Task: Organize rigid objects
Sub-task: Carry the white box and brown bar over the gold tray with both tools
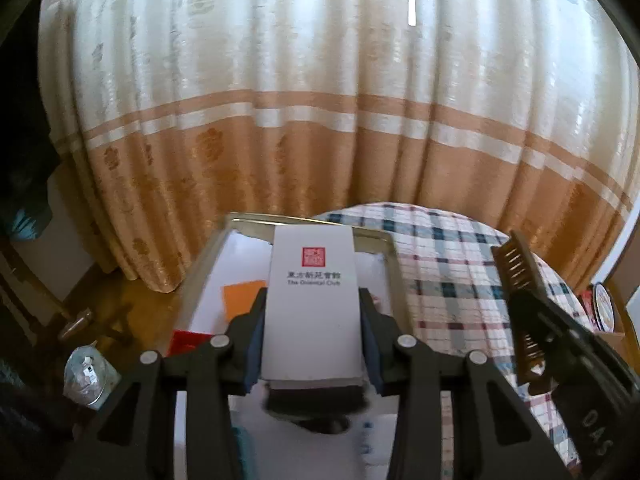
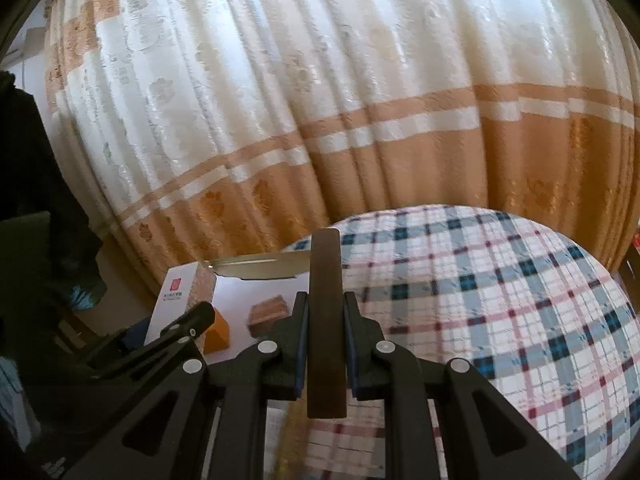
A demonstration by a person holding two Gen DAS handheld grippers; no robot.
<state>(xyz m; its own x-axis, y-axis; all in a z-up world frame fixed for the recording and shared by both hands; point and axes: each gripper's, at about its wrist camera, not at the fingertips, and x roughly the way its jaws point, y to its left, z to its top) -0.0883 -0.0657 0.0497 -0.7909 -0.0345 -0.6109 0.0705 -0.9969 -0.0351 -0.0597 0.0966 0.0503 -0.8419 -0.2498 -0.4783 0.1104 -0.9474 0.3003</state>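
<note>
While the left claw [image 1: 312,344] grips a white box [image 1: 312,304], the right claw [image 2: 326,344] clamps a comb [image 2: 326,320].

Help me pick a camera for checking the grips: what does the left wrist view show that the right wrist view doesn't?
Only the left wrist view shows the white box's printed top face with its red seal, the comb's row of teeth, and a crumpled plastic bag on the floor. Only the right wrist view shows the comb's plain back edge between the right gripper and a brown block in the tray. Both share the tray, plaid cloth, curtain, and both shut grippers.
</note>
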